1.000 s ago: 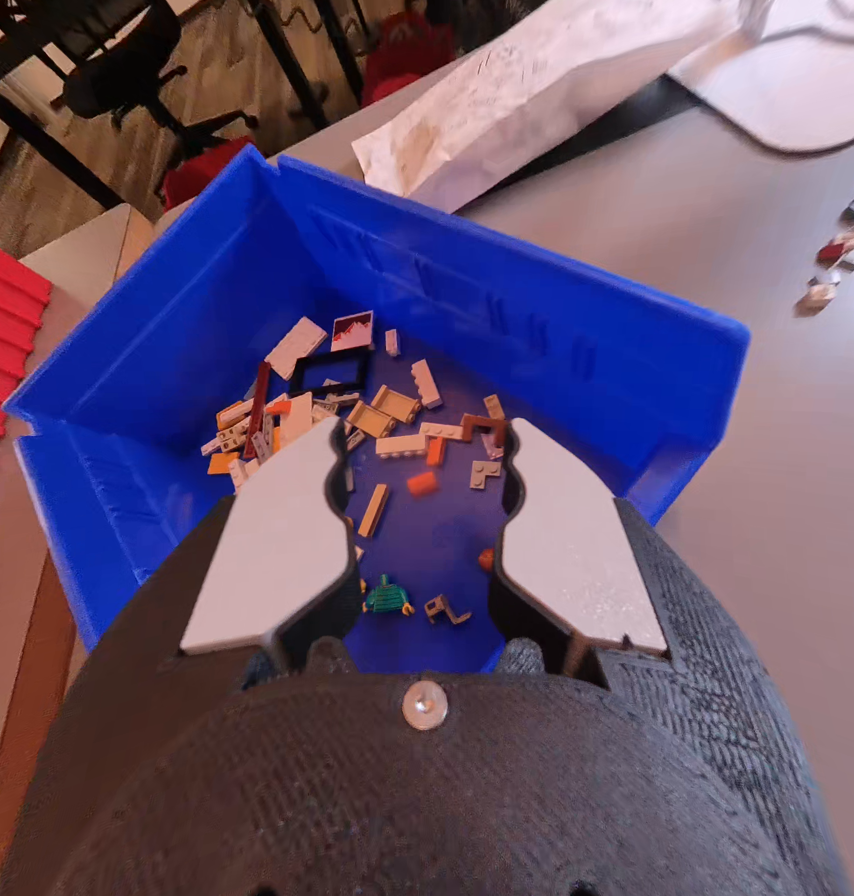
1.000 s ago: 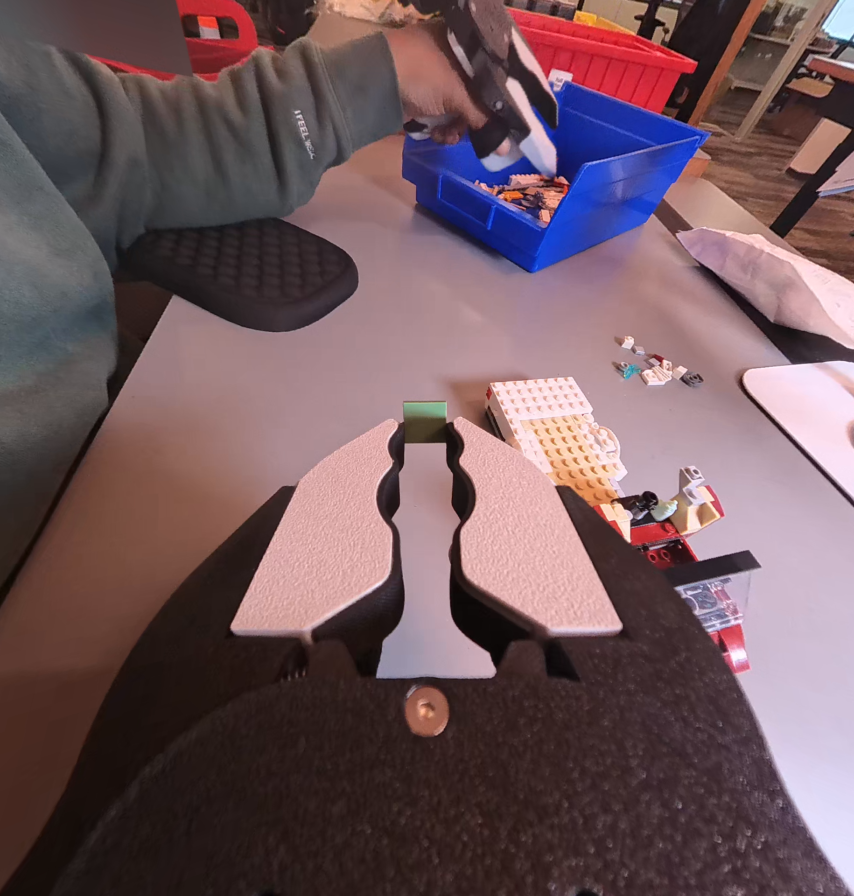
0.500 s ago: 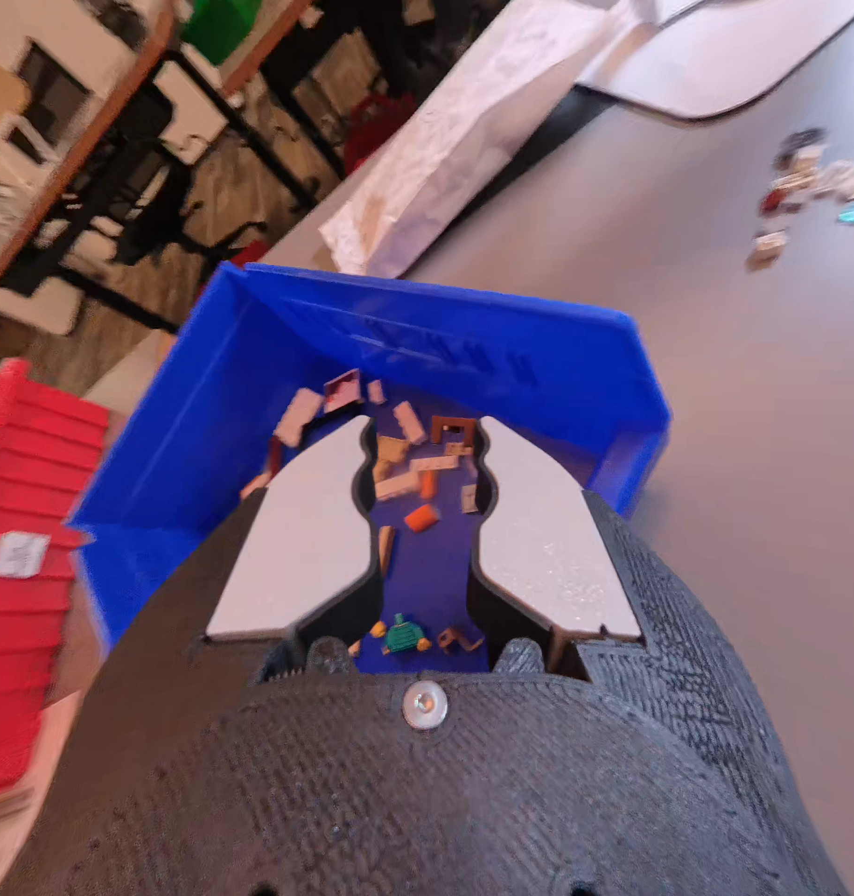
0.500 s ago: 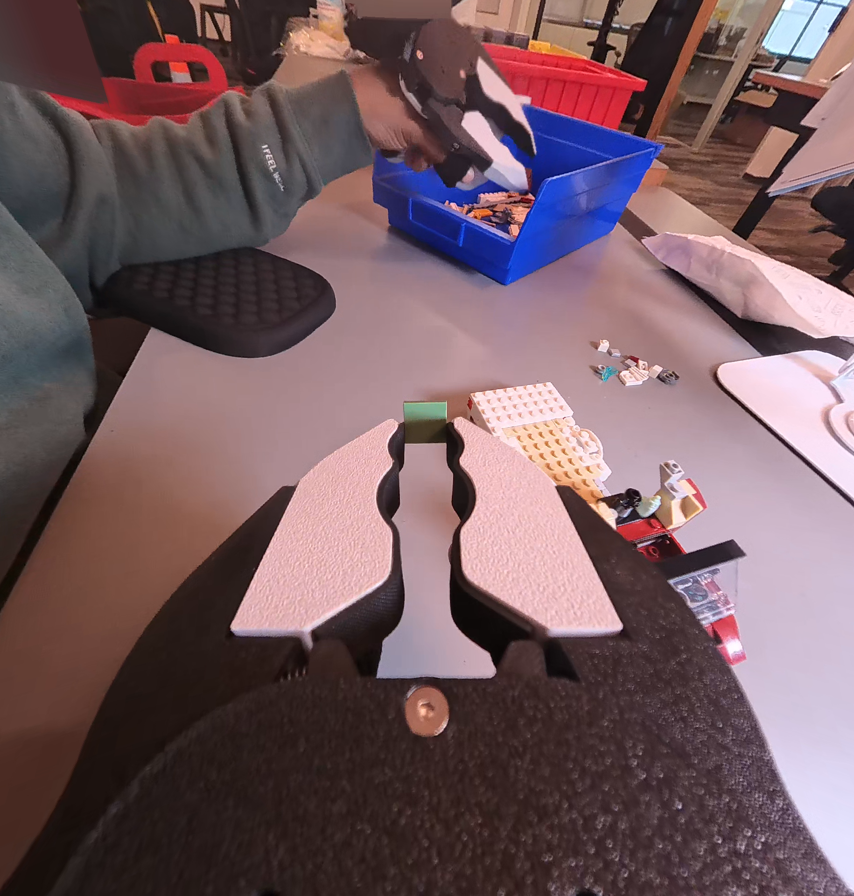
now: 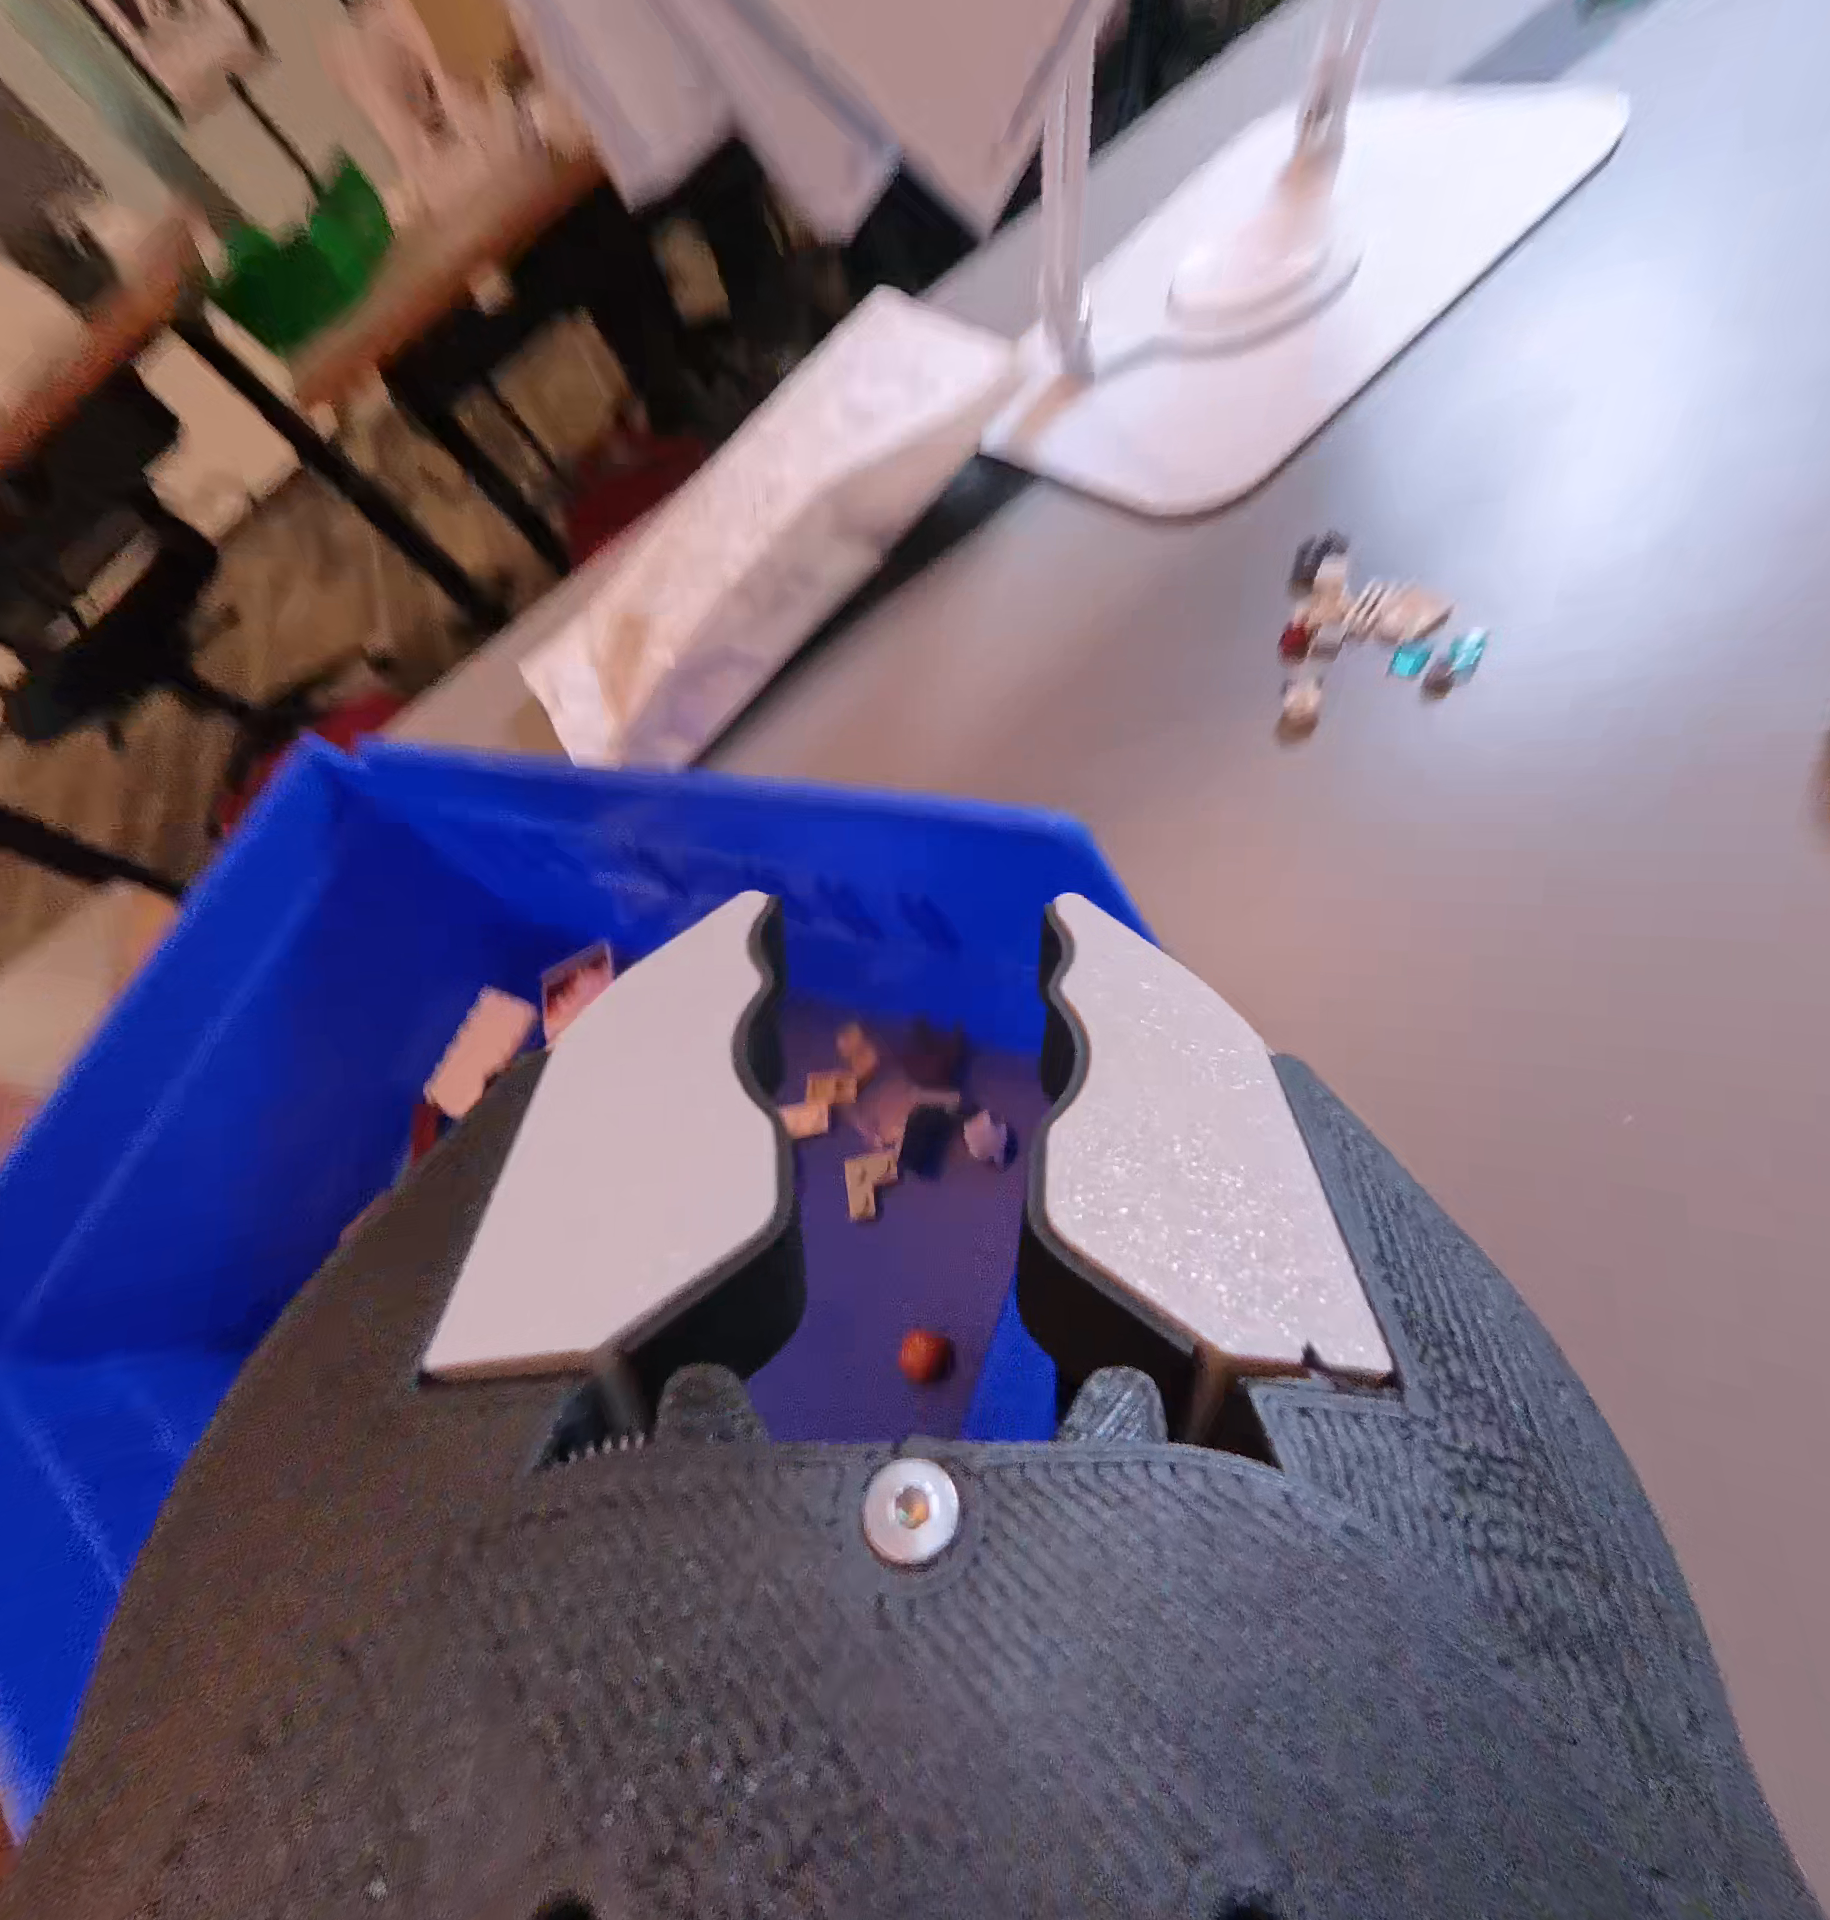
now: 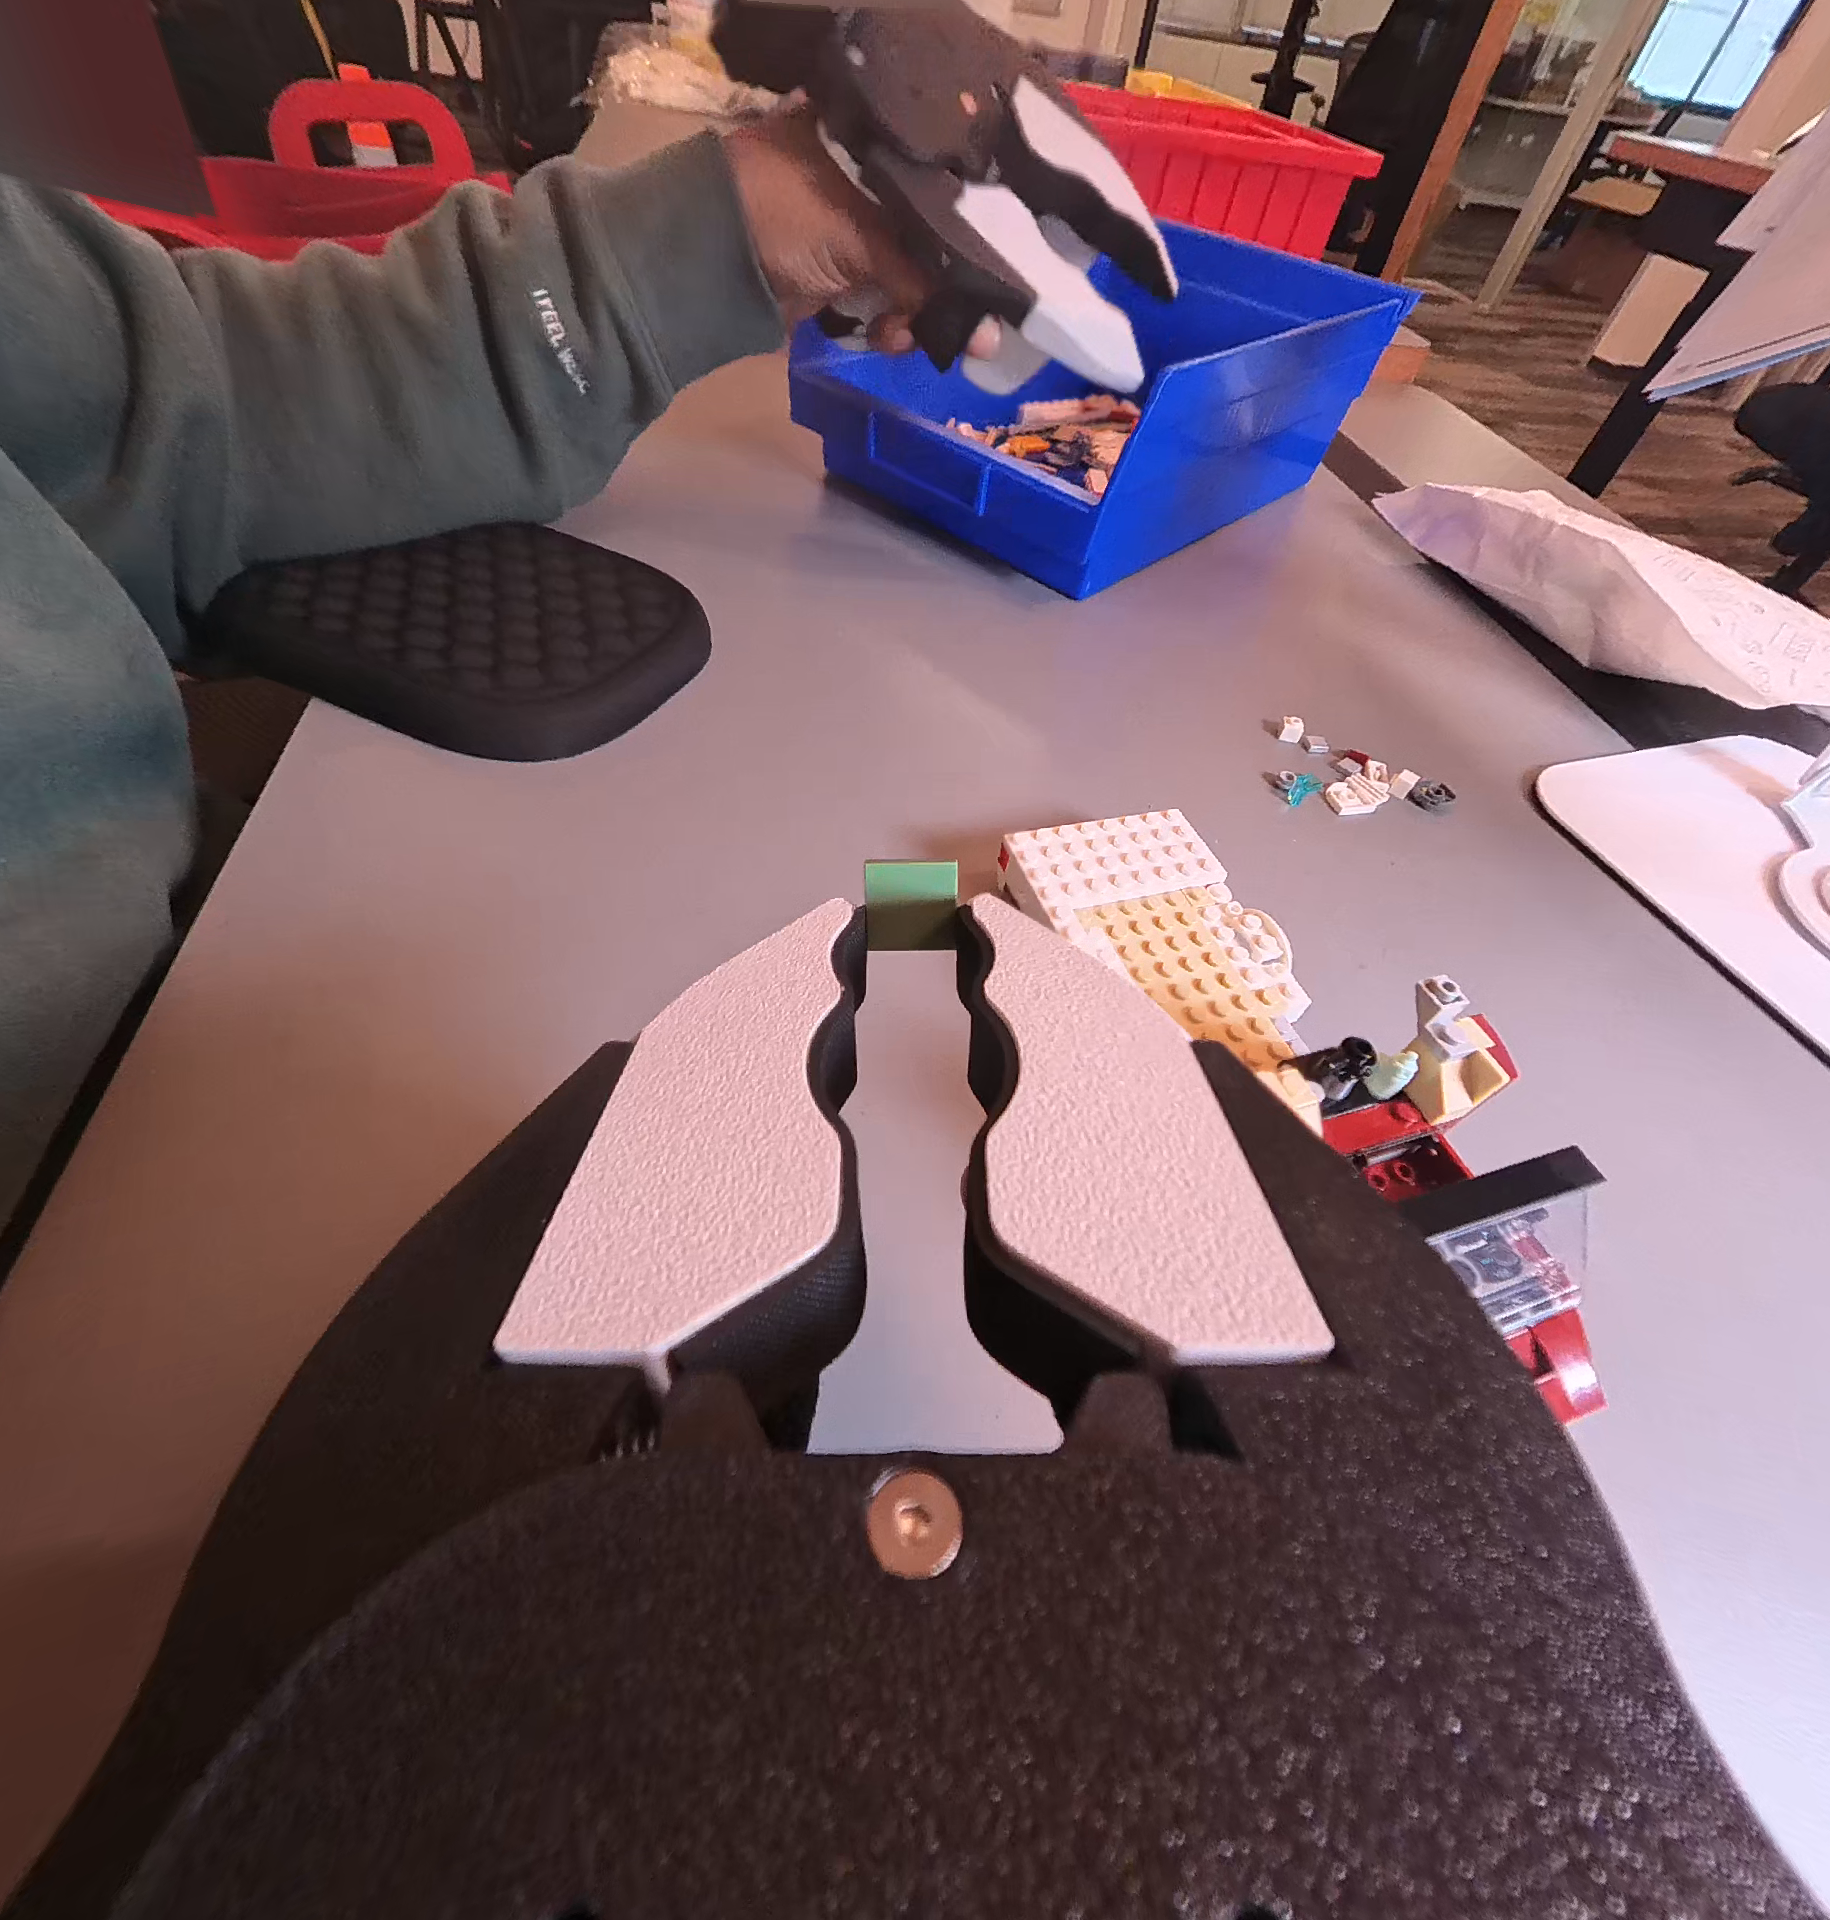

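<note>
Green brick (image 6: 909, 906) clamped between right gripper (image 6: 911, 920) tips above table (image 6: 890, 665) beside white plate (image 6: 1108, 862); left gripper (image 5: 906, 914), jaws apart, empty over blue bin (image 5: 215, 1091).

Soft daylight, windows glowing far back; left wrist view motion-blurred, right sharp, both wide-angle warped at edges.

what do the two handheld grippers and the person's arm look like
Both grippers, the left gripper and the right gripper, share one build: a rough black printed body with a silver screw, and two pale grey fingers with wavy black inner pads. No cables show. The arm wears a green fleece sleeve with small white lettering.
</note>
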The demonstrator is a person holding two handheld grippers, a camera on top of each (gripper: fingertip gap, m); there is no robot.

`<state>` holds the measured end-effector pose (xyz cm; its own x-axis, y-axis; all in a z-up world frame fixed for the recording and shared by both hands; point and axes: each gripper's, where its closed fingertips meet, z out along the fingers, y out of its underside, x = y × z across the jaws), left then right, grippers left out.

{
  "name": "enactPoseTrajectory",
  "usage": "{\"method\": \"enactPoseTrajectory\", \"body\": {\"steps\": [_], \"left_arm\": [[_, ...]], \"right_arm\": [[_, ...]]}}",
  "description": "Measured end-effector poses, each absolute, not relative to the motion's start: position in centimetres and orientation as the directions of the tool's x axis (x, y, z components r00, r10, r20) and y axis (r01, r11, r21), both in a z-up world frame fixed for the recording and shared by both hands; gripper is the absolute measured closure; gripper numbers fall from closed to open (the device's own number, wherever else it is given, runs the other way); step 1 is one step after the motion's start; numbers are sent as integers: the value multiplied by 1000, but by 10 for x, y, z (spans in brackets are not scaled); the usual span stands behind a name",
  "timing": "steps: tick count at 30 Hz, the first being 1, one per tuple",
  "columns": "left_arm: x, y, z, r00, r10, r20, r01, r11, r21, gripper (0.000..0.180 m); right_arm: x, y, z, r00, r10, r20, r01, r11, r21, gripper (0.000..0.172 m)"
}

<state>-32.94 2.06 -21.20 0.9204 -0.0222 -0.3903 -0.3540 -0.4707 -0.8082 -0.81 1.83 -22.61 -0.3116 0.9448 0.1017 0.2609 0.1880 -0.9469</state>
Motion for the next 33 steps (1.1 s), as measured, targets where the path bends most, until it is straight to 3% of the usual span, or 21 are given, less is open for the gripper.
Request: {"method": "enactPoseTrajectory", "body": {"steps": [1,4,6,9,13,20,27,33], "left_arm": [[-316,22,-195,913,-49,-404,-391,-386,-836,141],[-224,19,-160,854,-344,-391,-444,-88,-892,156],[-145,5,-158,699,-578,-422,-456,94,-885,159],[-61,-6,-172,502,-695,-515,-511,242,-825,157],[-8,-6,-189,366,-686,-629,-586,355,-728,154],[2,-1,-195,314,-587,-746,-670,420,-612,159],[0,-5,-194,316,-588,-744,-660,428,-618,164],[-44,10,-164,497,-519,-695,-611,359,-705,164]], "right_arm": [[-8,19,-225,-306,947,100,255,183,-949,155],[-10,21,-221,-290,953,87,238,160,-958,155],[-12,19,-219,-297,954,35,226,106,-968,155],[-14,12,-209,-334,933,-135,201,-69,-977,155],[-13,-1,-195,-418,841,-344,200,-285,-938,155],[-10,-17,-189,-513,708,-485,255,-414,-874,156],[-10,-22,-190,-531,675,-512,281,-430,-858,154],[-10,1,-186,-458,740,-492,236,-432,-870,144]]}}
